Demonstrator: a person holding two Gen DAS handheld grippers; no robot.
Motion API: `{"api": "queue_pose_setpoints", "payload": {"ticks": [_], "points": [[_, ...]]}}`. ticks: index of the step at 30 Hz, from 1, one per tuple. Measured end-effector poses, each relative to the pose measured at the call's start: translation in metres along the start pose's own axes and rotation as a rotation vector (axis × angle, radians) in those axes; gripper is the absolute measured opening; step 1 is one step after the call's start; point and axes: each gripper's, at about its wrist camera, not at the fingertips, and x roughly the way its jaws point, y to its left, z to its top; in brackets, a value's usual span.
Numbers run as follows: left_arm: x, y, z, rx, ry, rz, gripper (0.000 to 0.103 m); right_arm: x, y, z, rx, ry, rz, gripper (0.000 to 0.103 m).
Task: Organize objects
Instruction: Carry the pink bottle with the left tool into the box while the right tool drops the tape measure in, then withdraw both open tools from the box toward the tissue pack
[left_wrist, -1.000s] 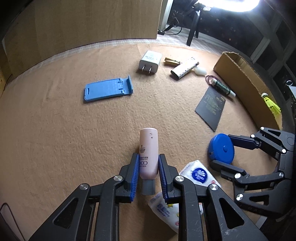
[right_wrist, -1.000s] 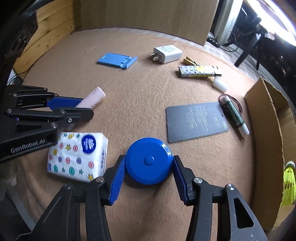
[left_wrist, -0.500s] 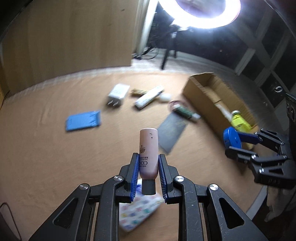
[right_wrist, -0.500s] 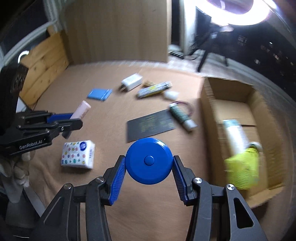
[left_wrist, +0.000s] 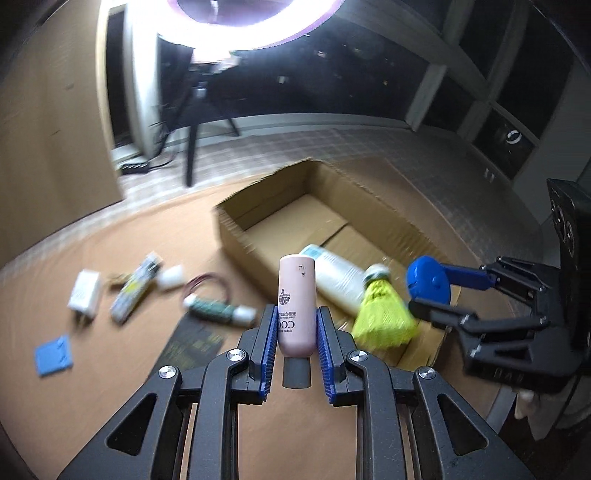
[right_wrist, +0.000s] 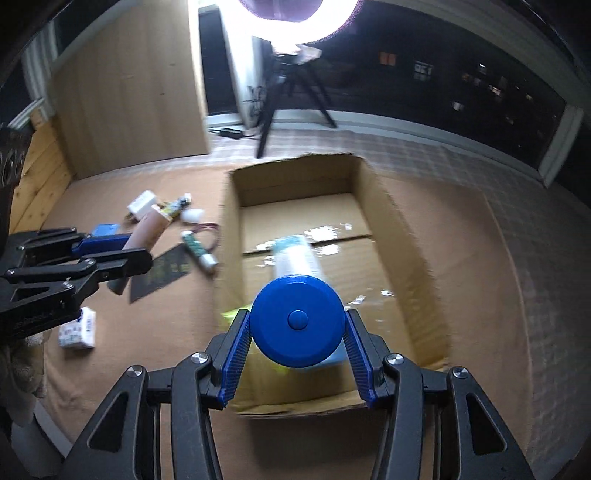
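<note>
My left gripper (left_wrist: 295, 350) is shut on a pink tube (left_wrist: 296, 299) and holds it in the air, left of the cardboard box (left_wrist: 258, 254). My right gripper (right_wrist: 297, 354) is shut on a round blue tape measure (right_wrist: 297, 325) and holds it above the near end of the cardboard box (right_wrist: 402, 236). Inside the box lie a white bottle (left_wrist: 336, 275) and a yellow shuttlecock (left_wrist: 382, 315). In the right wrist view the left gripper (right_wrist: 110, 254) with the pink tube (right_wrist: 147, 232) is at the left.
On the brown table left of the box lie a white charger (left_wrist: 85, 293), a patterned tube (left_wrist: 135, 290), a green-and-white stick with red cord (left_wrist: 218, 310), a dark card (left_wrist: 195, 341), a blue phone stand (left_wrist: 53, 356) and a tissue pack (right_wrist: 77, 330).
Both grippers have risen from the table and swung right toward the box, each still holding its object. The tape measure has come over the box's near end.
</note>
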Motion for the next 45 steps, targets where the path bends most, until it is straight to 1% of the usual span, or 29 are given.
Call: {"api": "queue_pose_setpoints", "payload": {"ticks": [3,6,13,14,15,17,22,26,27,29,34,37,40,42,45], "points": [[0.021,-0.015,0.015,0.011,0.014,-0.006,0.022,0.003,-0.010,-0.002,0.007,0.008,-0.011,0.046],[0.034,-0.026,0.022,0.017,0.027,-0.014,0.022,0.006,-0.020,-0.003,0.015,0.015,-0.015,0.046],[0.047,-0.036,0.029,0.034,0.045,-0.013,0.023,0.012,-0.027,-0.003,0.006,0.024,-0.021,0.047],[0.047,-0.036,0.029,0.034,0.047,-0.015,0.026,0.012,-0.027,-0.003,0.003,0.022,-0.017,0.047],[0.046,-0.035,0.029,0.035,0.048,-0.013,0.036,0.012,-0.027,-0.002,0.001,0.022,-0.013,0.047],[0.039,-0.035,0.028,0.043,0.029,-0.001,0.043,0.008,-0.025,-0.003,-0.001,0.016,-0.002,0.049],[0.015,-0.021,0.020,0.054,0.000,0.038,0.043,0.004,-0.017,-0.007,-0.012,0.030,0.056,0.049],[-0.010,0.001,0.003,0.031,-0.014,0.069,0.043,0.005,-0.009,-0.015,-0.020,0.067,0.126,0.048],[-0.019,0.011,-0.005,0.016,-0.016,0.078,0.043,0.006,-0.005,-0.017,-0.024,0.080,0.153,0.048],[-0.033,0.025,-0.018,-0.008,-0.019,0.092,0.043,0.006,0.001,-0.022,-0.041,0.098,0.179,0.048],[-0.072,0.075,-0.060,-0.097,-0.019,0.139,0.043,0.010,0.021,-0.028,-0.100,0.144,0.191,0.048],[-0.090,0.107,-0.085,-0.152,-0.010,0.171,0.043,0.012,0.031,-0.033,-0.127,0.169,0.188,0.045],[-0.099,0.144,-0.111,-0.222,0.016,0.209,0.043,0.012,0.039,-0.035,-0.139,0.172,0.163,0.044],[-0.102,0.166,-0.129,-0.266,0.035,0.206,0.043,0.011,0.041,-0.036,-0.119,0.178,0.177,0.044],[-0.099,0.188,-0.153,-0.295,0.072,0.200,0.044,0.009,0.046,-0.036,-0.109,0.184,0.166,0.044]]}}
